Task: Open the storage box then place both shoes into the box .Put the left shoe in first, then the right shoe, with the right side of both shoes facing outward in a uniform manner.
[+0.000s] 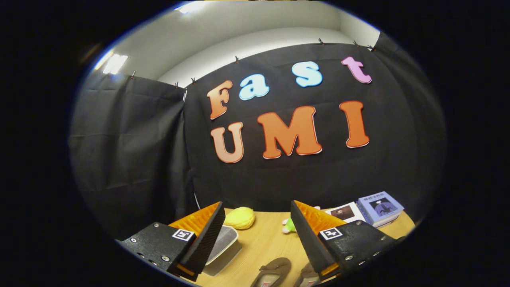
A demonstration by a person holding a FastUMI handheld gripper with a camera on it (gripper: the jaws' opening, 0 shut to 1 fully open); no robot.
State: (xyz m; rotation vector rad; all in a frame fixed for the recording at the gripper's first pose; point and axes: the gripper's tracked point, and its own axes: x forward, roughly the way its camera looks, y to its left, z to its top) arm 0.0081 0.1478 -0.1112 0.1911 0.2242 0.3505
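With the gripper (255, 243) spread and empty above the table (263, 239), drop toward the pale storage box (225, 245) left of the two shoes (275, 273), catching its lid edge squarely before lifting.

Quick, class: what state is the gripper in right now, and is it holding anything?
Gripper: open, fingers spread wide, holding nothing; it hangs above the table, with the two shoes below and between the fingers.
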